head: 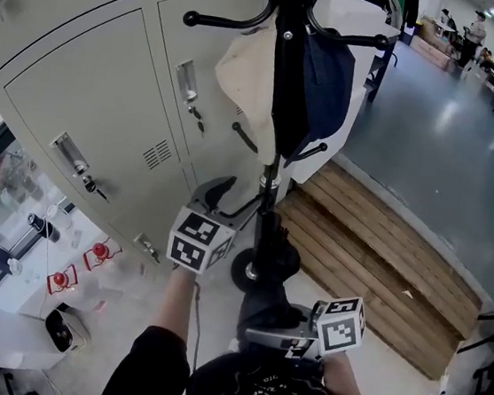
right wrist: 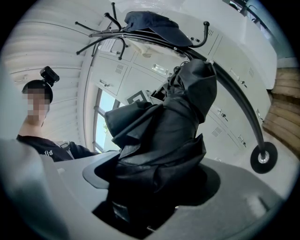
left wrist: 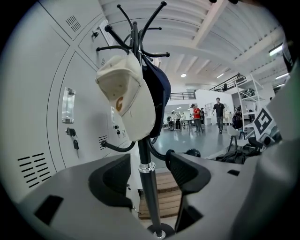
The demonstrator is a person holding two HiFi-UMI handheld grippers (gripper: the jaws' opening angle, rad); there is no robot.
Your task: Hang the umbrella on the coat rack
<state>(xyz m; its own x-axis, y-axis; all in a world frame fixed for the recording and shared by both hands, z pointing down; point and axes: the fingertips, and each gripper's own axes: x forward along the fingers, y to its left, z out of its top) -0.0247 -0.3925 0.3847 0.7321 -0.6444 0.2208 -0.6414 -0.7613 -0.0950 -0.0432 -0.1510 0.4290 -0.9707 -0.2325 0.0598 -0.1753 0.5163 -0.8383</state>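
The black coat rack (head: 282, 80) stands in front of the lockers with a cream cap (head: 248, 80) and a navy cap (head: 326, 77) hung on it. My left gripper (head: 239, 202) is open beside the pole. In the left gripper view the pole (left wrist: 143, 154) rises between the spread jaws of the left gripper (left wrist: 147, 176), and neither pad touches it. My right gripper (head: 259, 330) is shut on a folded black umbrella (head: 262, 306). In the right gripper view the umbrella (right wrist: 173, 122) fills the gap between the jaws of the right gripper (right wrist: 154, 178) and hides the pads.
Grey lockers (head: 107, 103) with keys in their doors back the rack. Its round base (head: 251, 271) sits on the floor next to a wooden platform (head: 375, 244). Bare hooks (head: 193, 18) stick out at the top. Small items (head: 62, 281) lie at lower left.
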